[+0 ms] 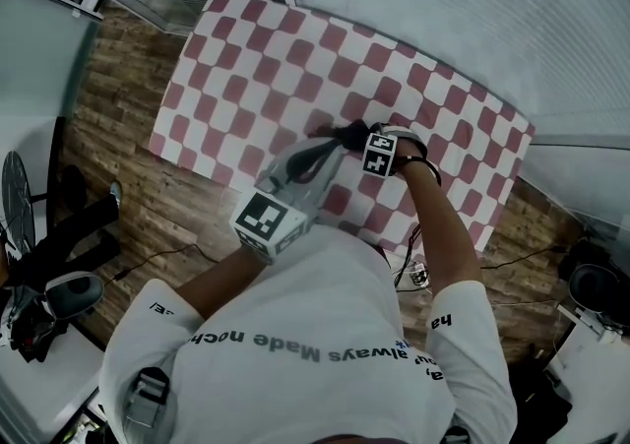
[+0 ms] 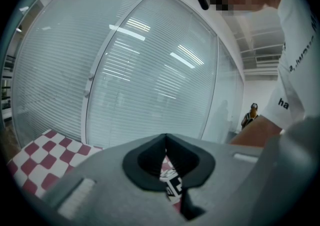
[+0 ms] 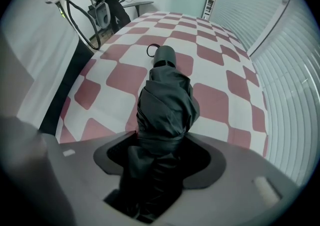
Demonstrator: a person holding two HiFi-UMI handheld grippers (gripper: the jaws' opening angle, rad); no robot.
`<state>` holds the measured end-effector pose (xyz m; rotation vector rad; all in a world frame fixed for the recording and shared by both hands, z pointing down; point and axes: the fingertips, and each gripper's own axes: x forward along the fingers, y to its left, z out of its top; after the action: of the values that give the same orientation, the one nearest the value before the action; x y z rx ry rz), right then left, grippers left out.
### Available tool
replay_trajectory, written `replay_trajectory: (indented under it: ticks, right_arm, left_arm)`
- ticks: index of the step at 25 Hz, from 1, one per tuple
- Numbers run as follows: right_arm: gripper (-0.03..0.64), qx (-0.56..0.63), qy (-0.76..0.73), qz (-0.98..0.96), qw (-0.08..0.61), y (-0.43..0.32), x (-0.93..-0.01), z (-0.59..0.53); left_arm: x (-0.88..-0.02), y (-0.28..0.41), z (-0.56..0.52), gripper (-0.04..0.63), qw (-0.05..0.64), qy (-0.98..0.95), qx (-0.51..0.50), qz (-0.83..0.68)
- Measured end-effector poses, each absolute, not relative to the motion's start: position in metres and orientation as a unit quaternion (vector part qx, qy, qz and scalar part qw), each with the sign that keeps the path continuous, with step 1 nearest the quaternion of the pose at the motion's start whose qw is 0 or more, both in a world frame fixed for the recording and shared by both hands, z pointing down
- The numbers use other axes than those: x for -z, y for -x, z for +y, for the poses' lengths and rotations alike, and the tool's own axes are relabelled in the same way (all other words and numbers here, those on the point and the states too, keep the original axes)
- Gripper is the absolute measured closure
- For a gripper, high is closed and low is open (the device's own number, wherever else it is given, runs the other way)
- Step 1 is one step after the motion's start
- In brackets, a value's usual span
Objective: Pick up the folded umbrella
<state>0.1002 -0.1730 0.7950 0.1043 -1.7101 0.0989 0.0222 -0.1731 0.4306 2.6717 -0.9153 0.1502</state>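
Right gripper (image 3: 159,145) points down. Its fingers are part-closed and squeeze the folded umbrella (image 3: 165,102) at the canopy end. The rest of it runs out ahead of the fingers on the checkered cloth (image 3: 220,104) (handle and loop farthest away). With an end grip like this it will probably droop when lifted. Left gripper (image 2: 166,142) has its fingers together and empty, and sits back out of the way.

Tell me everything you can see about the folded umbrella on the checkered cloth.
The folded umbrella is black, its thin fabric crumpled and bunched, cinched by what looks like a band near the close end. A rounded black handle with a thin cord loop caps the far end. It lies lengthwise on the red-and-white checkered cloth. The right gripper has its jaws on either side of the near end, apparently pressing the fabric.
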Motion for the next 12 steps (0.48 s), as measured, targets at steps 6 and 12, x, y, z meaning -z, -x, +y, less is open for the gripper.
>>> replay_trajectory:
  ticks: [6,12]
  right_arm:
    - [0.359,-0.048,-0.063,-0.755,0.651,-0.100,-0.792,-0.175]
    - [0.360,-0.074,-0.123,-0.771,0.621,-0.105,-0.779,-0.186]
  left_arm:
    - [-0.424,-0.021,-0.174,0.594,0.152,-0.933,-0.047,-0.322]
    - [-0.422,-0.018,-0.176,0.594,0.149,-0.932,-0.045,-0.327]
